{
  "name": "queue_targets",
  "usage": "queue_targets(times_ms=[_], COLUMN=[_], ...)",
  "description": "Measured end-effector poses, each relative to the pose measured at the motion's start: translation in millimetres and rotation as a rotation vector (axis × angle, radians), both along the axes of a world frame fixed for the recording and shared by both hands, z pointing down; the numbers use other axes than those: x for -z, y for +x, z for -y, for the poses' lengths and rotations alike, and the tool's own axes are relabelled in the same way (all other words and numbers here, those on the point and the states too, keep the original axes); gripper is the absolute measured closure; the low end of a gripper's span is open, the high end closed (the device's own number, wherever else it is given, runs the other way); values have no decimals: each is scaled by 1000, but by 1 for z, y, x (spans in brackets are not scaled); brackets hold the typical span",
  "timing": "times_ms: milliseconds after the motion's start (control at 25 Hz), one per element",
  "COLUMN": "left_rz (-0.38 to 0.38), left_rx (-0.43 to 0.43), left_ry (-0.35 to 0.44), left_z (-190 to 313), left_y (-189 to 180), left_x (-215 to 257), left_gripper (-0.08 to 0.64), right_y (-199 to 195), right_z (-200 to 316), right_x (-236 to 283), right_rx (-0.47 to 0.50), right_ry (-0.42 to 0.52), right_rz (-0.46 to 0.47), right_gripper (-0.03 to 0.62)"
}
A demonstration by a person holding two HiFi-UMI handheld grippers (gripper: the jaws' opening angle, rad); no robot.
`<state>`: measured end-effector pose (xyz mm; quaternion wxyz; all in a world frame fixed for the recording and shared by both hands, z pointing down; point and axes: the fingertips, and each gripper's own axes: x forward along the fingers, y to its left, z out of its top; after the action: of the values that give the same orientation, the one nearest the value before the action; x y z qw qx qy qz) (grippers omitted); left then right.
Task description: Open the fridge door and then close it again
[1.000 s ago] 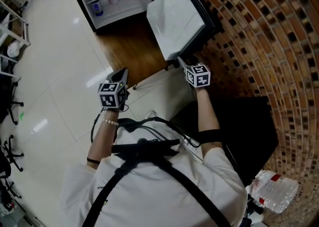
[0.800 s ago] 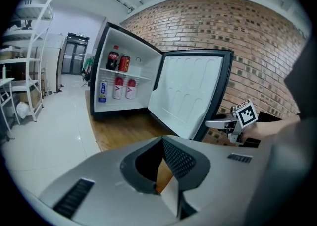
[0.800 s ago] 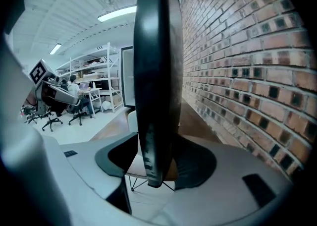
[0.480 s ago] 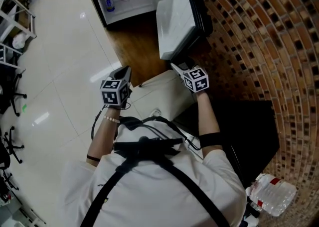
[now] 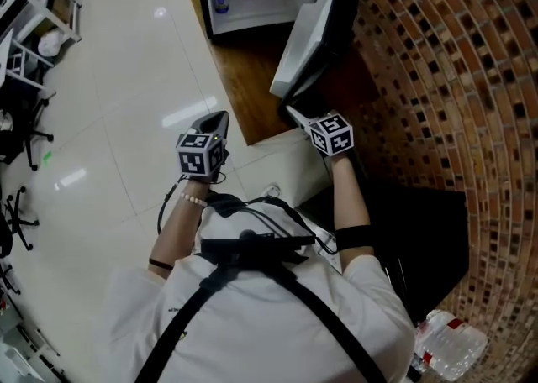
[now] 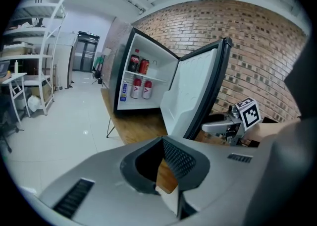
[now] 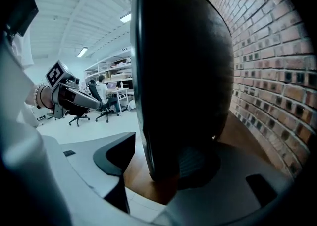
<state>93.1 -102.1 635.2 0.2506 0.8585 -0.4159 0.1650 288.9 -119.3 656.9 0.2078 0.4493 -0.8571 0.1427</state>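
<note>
Black fridge door (image 5: 313, 41) hangs wide open, its edge loose between the jaws of the right claw (image 5: 292, 112), which just narrowed without clamping, left claw (image 5: 217, 119) clenched empty, so I reckon a shove could slip off or slam it.

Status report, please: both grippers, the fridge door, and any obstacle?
Left gripper shut, empty. Right gripper open, jaws just been closing, fridge door edge between them. Door stands wide open. Brick wall close behind it.
</note>
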Motion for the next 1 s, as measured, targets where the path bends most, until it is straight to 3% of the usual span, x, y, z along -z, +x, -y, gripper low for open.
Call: queue_targets(times_ms=[320, 640, 1000], left_rz=[10, 12, -4], left_rx=[38, 39, -4], left_ry=[7, 27, 22], left_z=[15, 37, 69], left_y=[-49, -81, -111], left_x=[8, 15, 15], left_gripper=[560, 560, 560], right_y=[-51, -87, -129], right_z=[37, 61, 104], right_x=[2, -1, 0], right_rx=[-47, -259, -347], right_ry=[3, -41, -45], right_rz=[-22, 32, -34], right_gripper=[347, 347, 367])
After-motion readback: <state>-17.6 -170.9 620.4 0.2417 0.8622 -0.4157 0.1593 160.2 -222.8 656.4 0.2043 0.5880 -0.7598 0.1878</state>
